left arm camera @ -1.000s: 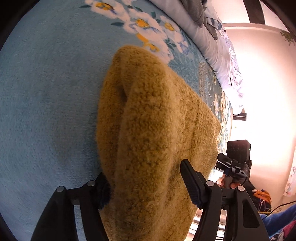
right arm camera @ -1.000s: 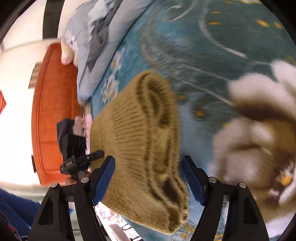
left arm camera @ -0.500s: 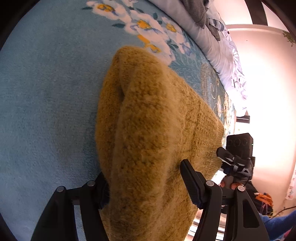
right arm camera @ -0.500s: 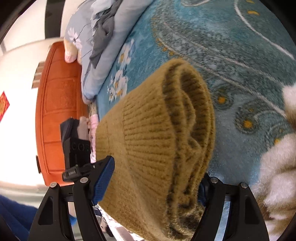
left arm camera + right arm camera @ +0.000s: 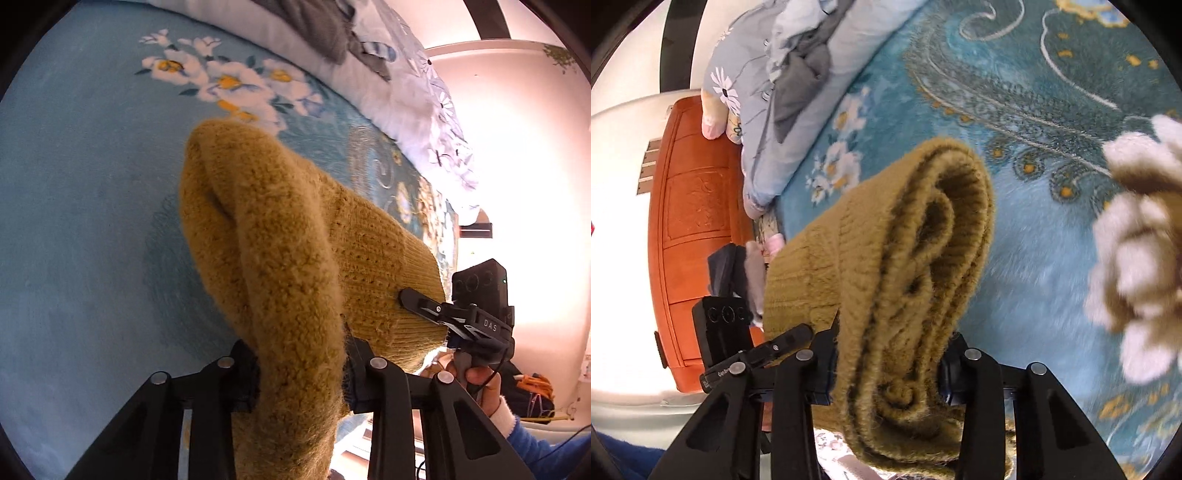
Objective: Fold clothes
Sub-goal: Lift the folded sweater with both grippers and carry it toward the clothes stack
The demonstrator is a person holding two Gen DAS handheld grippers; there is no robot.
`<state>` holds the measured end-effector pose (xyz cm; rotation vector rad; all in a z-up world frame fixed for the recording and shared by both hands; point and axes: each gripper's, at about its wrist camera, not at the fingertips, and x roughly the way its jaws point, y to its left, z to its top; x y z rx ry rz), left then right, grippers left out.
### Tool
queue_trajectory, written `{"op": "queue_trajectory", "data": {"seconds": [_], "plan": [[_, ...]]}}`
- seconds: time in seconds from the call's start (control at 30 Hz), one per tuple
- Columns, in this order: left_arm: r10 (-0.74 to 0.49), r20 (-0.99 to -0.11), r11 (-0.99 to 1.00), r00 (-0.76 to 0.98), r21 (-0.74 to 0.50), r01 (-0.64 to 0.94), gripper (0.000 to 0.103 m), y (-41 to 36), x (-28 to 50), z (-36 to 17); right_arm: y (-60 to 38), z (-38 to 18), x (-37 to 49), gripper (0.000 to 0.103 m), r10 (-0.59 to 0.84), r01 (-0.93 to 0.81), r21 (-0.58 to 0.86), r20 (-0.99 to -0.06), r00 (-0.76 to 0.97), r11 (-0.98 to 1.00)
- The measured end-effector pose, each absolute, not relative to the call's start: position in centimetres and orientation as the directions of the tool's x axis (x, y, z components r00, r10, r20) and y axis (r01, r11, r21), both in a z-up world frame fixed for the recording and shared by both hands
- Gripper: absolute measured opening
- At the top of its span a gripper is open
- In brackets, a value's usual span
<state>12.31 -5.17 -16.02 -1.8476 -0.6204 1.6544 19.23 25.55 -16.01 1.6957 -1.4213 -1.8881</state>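
A thick mustard-yellow knit sweater [image 5: 280, 236] is folded into a bundle and held up over a blue floral blanket [image 5: 85, 184]. My left gripper [image 5: 301, 373] is shut on one end of the sweater. My right gripper [image 5: 888, 363] is shut on the other, ribbed end [image 5: 905, 258], where several folded layers show. Each gripper shows in the other's view: the right one [image 5: 476, 317] at the sweater's far edge, the left one [image 5: 727, 332] at lower left.
A pale blue floral duvet [image 5: 388, 74] with grey clothing [image 5: 805, 70] on it lies along the blanket's far side. An orange wooden headboard [image 5: 694, 229] stands behind. A fluffy white-and-brown flower pattern [image 5: 1137, 236] on the blanket is at the right.
Both grippers have closed on the sweater's ends; they were open around it before. The bundle has lifted slightly and the grippers have come closer together.
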Motion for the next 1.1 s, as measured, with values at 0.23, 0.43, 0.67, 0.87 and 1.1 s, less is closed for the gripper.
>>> {"op": "queue_trajectory", "data": {"seconds": [0.23, 0.43, 0.67, 0.87, 1.1], "plan": [[0.737, -0.669, -0.666, 0.099, -0.743, -0.065, 0.036, -7.3, 13.9, -9.9, 25.2, -8.8, 21.5, 0.041, -0.676, -0.417, 0.762, -0.640, -0.365, -0.495], [0.780, -0.623, -0.617, 0.058, -0.781, -0.097, 0.036, -8.7, 14.6, -4.2, 24.7, -2.6, 22.1, 0.041, -0.655, -0.386, 0.770, -0.637, -0.407, -0.508], [0.775, -0.627, -0.632, -0.075, -0.768, -0.104, 0.036, -6.9, 14.8, 0.9, 24.3, 2.6, 19.2, 0.041, -0.704, -0.238, 0.790, -0.612, -0.360, -0.565], [0.742, -0.635, -0.656, -0.216, -0.754, -0.036, 0.036, -9.2, 16.5, 4.7, 23.1, 5.7, 16.8, 0.041, -0.768, -0.066, 0.819, -0.559, -0.313, -0.569], [0.666, -0.657, -0.694, -0.352, -0.719, 0.028, 0.036, -13.1, 18.9, 8.3, 19.3, 7.3, 15.1, 0.041, -0.836, 0.060, 0.852, -0.493, -0.241, -0.520]]}}
